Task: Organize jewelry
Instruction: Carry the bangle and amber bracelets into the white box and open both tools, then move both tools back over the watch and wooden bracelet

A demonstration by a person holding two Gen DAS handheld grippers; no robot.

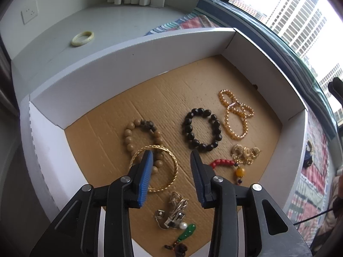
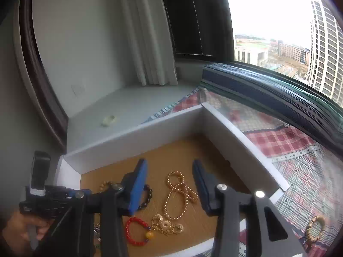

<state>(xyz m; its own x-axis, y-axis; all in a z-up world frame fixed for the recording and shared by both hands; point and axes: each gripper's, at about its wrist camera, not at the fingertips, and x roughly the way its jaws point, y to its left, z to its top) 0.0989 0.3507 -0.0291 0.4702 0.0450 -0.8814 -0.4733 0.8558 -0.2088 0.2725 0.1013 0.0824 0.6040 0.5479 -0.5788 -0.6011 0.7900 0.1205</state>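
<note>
Both grippers hang over the white box [image 1: 120,64], jaws spread wide, nothing held. Left gripper [image 1: 171,156] sits above the near left part of the cardboard floor; its left pad overlaps my view of the gold bangle [image 1: 169,184], which lies across the tan bead bracelet [image 1: 130,139]. Black bead bracelet [image 1: 201,128] is mid-floor, gold bead chain [image 1: 235,115] just right of it, apart. Red bead bracelet [image 2: 137,231] touches the gold link cluster [image 2: 167,224] near the right wall. Silver tangle [image 1: 175,209] and a green charm piece [image 1: 186,231] sit at the near edge, under the left gripper body. Right gripper [image 2: 169,167] frames the gold chain between its pads.

Outside the box: pale green bangle [image 1: 82,38] on the grey sill beyond the far wall; another tan bracelet [image 2: 315,227] on the plaid cloth [image 2: 289,141] to the right, blurry, so I can't tell its make. Far half of the floor is bare; walls stand tall on all sides I can see.
</note>
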